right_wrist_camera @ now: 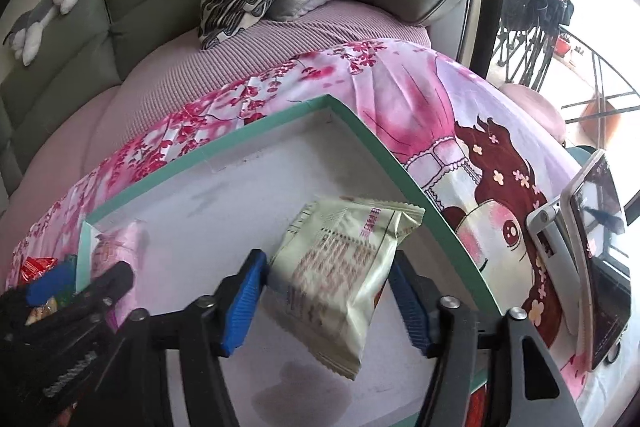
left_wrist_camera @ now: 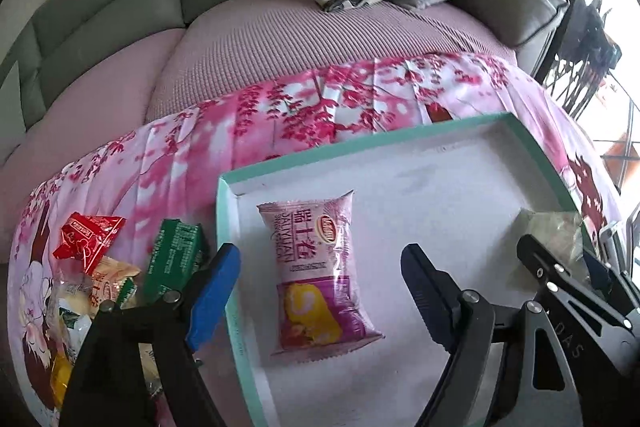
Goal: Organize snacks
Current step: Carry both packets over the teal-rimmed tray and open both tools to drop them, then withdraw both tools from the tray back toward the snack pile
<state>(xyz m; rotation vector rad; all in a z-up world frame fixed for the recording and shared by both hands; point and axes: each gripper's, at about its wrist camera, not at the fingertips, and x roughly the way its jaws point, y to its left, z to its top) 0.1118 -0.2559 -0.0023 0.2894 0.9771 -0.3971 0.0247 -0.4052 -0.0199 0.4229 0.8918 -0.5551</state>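
Snack packets lie in a shallow white tray with a teal rim [left_wrist_camera: 228, 211] set on a tabletop under a pink blossom-print cloth [left_wrist_camera: 280, 115]. Left tongs [left_wrist_camera: 320, 287] stand spread over the tray's left part, blue pads clear of the pink cake packet [left_wrist_camera: 316, 275] lying flat between them just inside the left rim. Right tongs [right_wrist_camera: 328, 303] are parted around a cream packet [right_wrist_camera: 344, 267] near the tray's right rim, its far end tilted up; whether the pads touch it is unclear. Most of the tray floor between the two packets and toward the far rim is bare. Outside the left rim, on the cloth, a heap of unsorted snacks includes a red packet [left_wrist_camera: 86, 239] and a green one [left_wrist_camera: 176, 259]. A phone on a stand [right_wrist_camera: 592, 267] sits beyond the right rim.
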